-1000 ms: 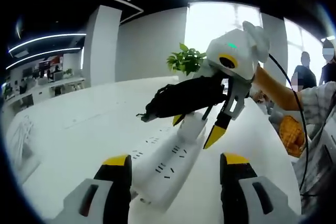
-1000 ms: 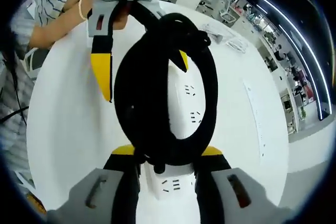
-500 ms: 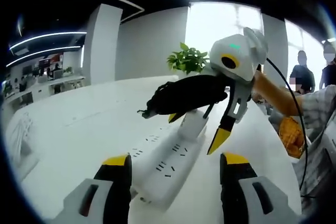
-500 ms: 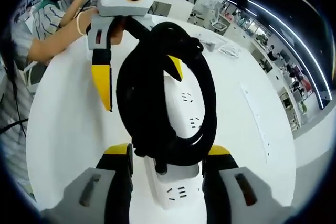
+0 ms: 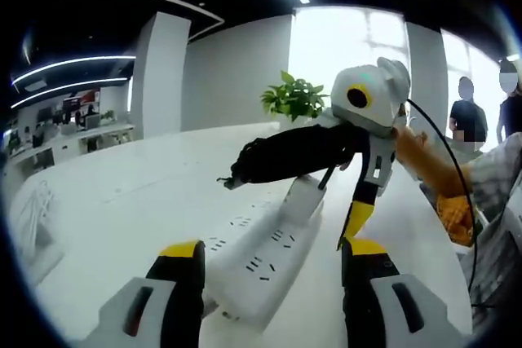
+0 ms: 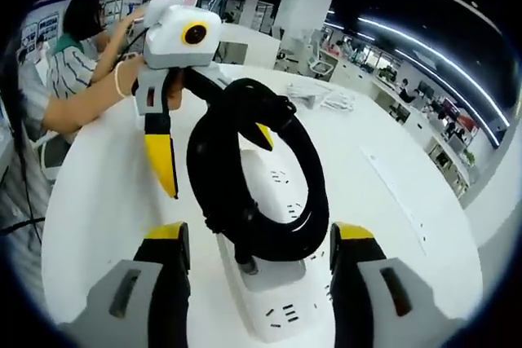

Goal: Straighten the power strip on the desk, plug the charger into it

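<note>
White power strip (image 5: 265,254) lies flat on the counter (image 5: 122,201), black coiled cord (image 6: 257,173) draped over its far half. Right tool (image 6: 257,238) has pulled back from the coil since a second ago, jaws spread. Left tool (image 5: 273,252) spread, straddling the strip's near end.

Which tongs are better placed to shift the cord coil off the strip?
Right, probably. The coiled cord stands at the end of the power strip between the open right tongs; the left tongs straddle the opposite end.
</note>
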